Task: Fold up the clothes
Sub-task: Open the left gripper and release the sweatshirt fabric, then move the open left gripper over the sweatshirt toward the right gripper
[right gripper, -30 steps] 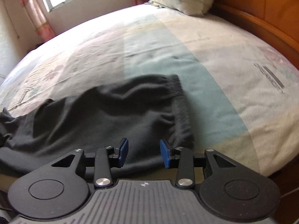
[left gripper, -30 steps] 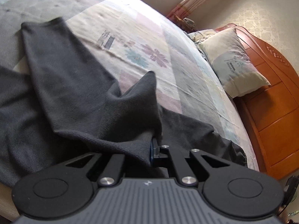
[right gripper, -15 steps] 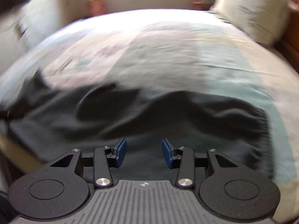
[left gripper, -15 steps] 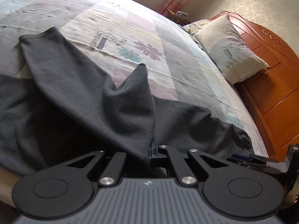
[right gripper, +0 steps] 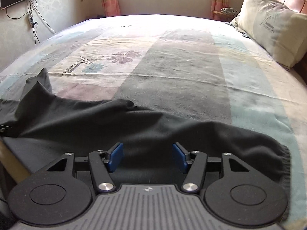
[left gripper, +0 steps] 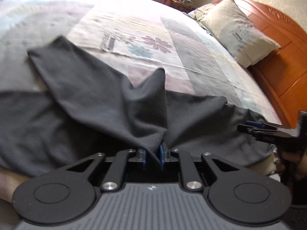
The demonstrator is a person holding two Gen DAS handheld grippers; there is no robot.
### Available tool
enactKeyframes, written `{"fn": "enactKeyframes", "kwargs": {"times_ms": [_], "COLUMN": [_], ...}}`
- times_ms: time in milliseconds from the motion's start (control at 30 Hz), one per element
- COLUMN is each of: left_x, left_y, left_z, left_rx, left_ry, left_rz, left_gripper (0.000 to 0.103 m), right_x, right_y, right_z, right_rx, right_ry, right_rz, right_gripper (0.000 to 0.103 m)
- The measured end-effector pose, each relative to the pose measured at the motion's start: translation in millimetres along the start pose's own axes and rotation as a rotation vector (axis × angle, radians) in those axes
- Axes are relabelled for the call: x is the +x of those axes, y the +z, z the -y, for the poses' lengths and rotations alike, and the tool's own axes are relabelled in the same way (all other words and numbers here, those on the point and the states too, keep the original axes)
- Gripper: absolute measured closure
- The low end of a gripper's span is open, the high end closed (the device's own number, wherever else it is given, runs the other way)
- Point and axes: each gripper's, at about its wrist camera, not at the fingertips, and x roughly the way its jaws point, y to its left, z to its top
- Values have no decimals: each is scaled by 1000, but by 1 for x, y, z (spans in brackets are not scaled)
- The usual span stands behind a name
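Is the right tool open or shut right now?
Open: the right tool has its blue pads wide apart over the dark garment, gripping nothing.

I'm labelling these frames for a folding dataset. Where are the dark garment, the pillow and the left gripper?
dark garment (right gripper: 153,126): right wrist view, on the flat middle of the cloth.
pillow (left gripper: 236,32): left wrist view, on its printed face.
left gripper (left gripper: 152,154): left wrist view, between its fingertips, shut on a fold.

The dark garment (left gripper: 92,99) is matt, finely napped knit cloth with a ribbed hem. The bedsheet (right gripper: 172,61) is thin printed cotton-like fabric, lightly creased. The headboard (left gripper: 284,57) is glossy varnished wood. Each hand-held gripper, left (left gripper: 152,154) and right (right gripper: 147,158), is matt black plastic with shiny metal screws and blue pads (right gripper: 115,157).
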Motion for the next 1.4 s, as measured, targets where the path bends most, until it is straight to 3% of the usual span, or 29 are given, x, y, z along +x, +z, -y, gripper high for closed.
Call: {"fn": "enactKeyframes", "kwargs": {"times_ms": [67, 200, 267, 333, 400, 467, 567, 633, 733, 933, 967, 1100, 1133, 1200, 1267, 1400], "left_x": [-16, -34, -27, -10, 18, 51, 105, 141, 184, 202, 204, 229, 238, 255, 261, 255], "left_y": [9, 39, 60, 80, 100, 116, 126, 126, 120, 108, 111, 127, 130, 137, 143, 157], "left_z": [0, 13, 31, 53, 73, 92, 118, 131, 136, 136, 135, 134, 134, 133, 126, 101], "left_rx": [35, 135, 189, 237, 271, 302, 375, 432, 461, 519, 516, 398, 351, 223, 93, -94], "left_ry": [41, 79, 24, -77, -190, -293, -375, -399, -397, -450, -461, -572, -603, -660, -704, -774], "left_rz": [7, 37, 56, 66, 51, 19, -58, -119, -217, -340, -356, -484, -521, -588, -561, -410], "left_gripper": [87, 82, 77, 63, 62, 62, 62, 62, 63, 59, 59, 39, 33, 32, 32, 34], "right_x": [15, 5, 0, -1, -1, 9, 18, 18, 14, 9, 10, 13, 14, 14, 15, 14], "right_y": [-2, -1, 4, 11, 18, 16, 1, -10, -20, -25, -24, -24, -25, -25, -25, -26], "right_z": [2, 5, 5, 5, 4, 4, 3, 1, 0, 9, 9, 5, 2, -1, -2, -1], "right_rx": [5, 23, 22, 16, 10, 9, -19, -44, -56, 5, 9, -19, -32, -43, -45, -34], "right_ry": [-6, 10, 17, 48, 80, 103, 114, 122, 128, 159, 163, 158, 152, 140, 134, 139], "right_rz": [-32, -7, 9, 35, 60, 31, 18, 39, 66, 87, 87, 82, 80, 76, 76, 82], "right_gripper": [39, 35, 34, 32, 31, 31, 29, 20, 20, 20, 19, 12, 12, 11, 11, 11]}}
